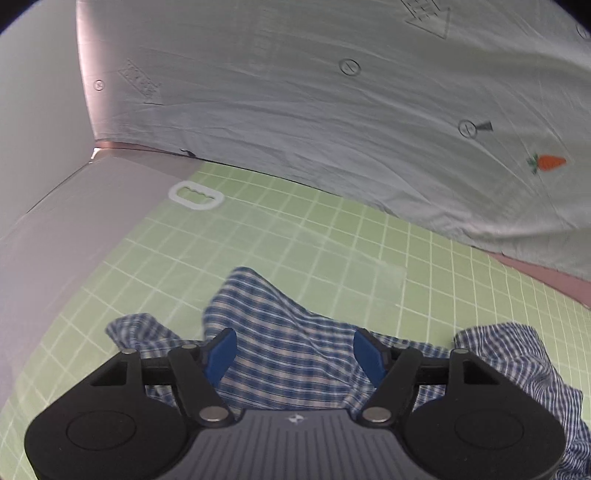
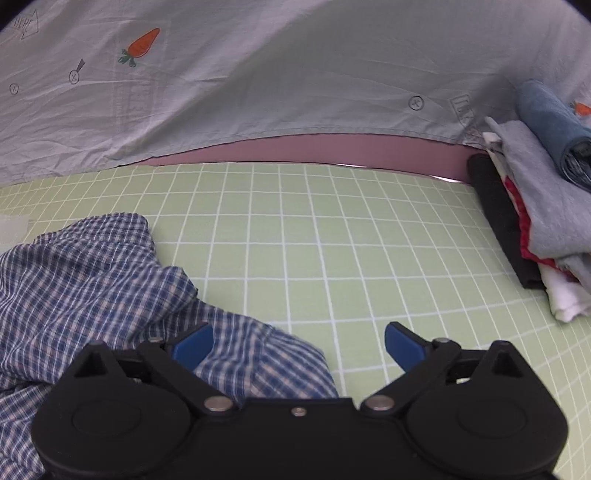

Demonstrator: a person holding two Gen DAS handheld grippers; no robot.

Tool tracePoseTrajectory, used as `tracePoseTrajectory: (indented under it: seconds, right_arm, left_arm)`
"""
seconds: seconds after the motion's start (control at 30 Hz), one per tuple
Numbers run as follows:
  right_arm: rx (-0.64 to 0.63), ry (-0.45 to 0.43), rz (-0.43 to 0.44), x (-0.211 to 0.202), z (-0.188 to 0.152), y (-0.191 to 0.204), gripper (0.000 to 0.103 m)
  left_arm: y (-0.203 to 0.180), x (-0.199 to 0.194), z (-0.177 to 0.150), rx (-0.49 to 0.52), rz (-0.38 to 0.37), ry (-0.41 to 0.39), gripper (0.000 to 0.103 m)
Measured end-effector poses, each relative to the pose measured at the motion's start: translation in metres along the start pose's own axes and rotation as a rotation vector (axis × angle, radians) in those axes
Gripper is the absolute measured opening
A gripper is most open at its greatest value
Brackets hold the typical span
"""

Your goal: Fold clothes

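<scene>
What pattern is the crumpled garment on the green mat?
Blue-and-white plaid shirt; clearest in the right wrist view.

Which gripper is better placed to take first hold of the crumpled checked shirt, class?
Probably left. The left gripper is open with the checked shirt bunched between its fingers; the right gripper, also open, covers only the shirt's edge and bare green mat.

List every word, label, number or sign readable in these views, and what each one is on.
No readable words or numbers.
Pale blue-grey backdrop sheet: outlined arrow filled with characters, too blurred to read.
Same sheet: small circled marks, unreadable; orange carrot picture, no text.
Left claw's grey body: small white logo, no lettering.
</scene>
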State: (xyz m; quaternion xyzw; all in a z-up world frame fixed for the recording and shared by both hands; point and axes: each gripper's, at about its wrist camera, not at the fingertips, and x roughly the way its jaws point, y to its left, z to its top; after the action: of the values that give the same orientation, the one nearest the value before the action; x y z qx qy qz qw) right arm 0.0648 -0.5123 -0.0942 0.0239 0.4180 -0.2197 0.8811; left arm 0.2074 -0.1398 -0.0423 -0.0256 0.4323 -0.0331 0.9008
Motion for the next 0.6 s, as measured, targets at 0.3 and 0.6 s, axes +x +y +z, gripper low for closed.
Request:
tracePoseTrajectory:
  seconds: [0.3,0.6]
  right_arm:
    - [-0.548,0.059,0.149,0.045,0.061,0.037,0.1]
    - [-0.451,0.031,0.147,0.1,0.117,0.048,0.1]
  left_arm:
    - [-0.046,0.019,0.008,0.172,-0.049,0.032,0.071]
    - [-0.065,0.034,-0.013,0.198,-0.008,-0.029,0.071]
